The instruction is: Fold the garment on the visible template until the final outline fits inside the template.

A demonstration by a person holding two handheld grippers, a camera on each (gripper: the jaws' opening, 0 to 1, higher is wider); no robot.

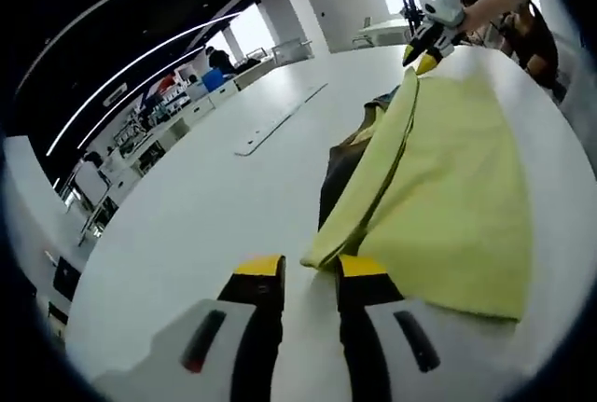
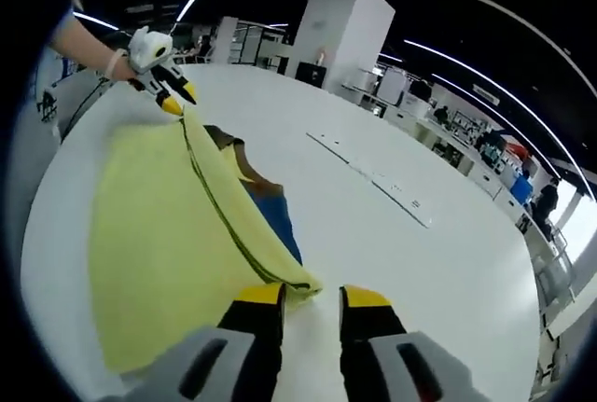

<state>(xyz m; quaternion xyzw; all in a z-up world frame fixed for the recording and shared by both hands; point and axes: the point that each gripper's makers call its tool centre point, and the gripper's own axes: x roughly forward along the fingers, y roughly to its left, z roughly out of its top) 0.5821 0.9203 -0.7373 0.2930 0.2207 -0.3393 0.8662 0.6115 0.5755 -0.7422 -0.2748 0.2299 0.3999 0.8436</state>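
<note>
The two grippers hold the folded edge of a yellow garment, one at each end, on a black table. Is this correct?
Not quite: the table is white, not black, as the left gripper view shows. The rest stands: the left gripper and right gripper each meet one end of the yellow garment along its folded edge.

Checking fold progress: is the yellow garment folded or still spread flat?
Partly folded: the yellow garment has one edge doubled over along a ridge running between the two tools; the template underneath is hidden.
</note>
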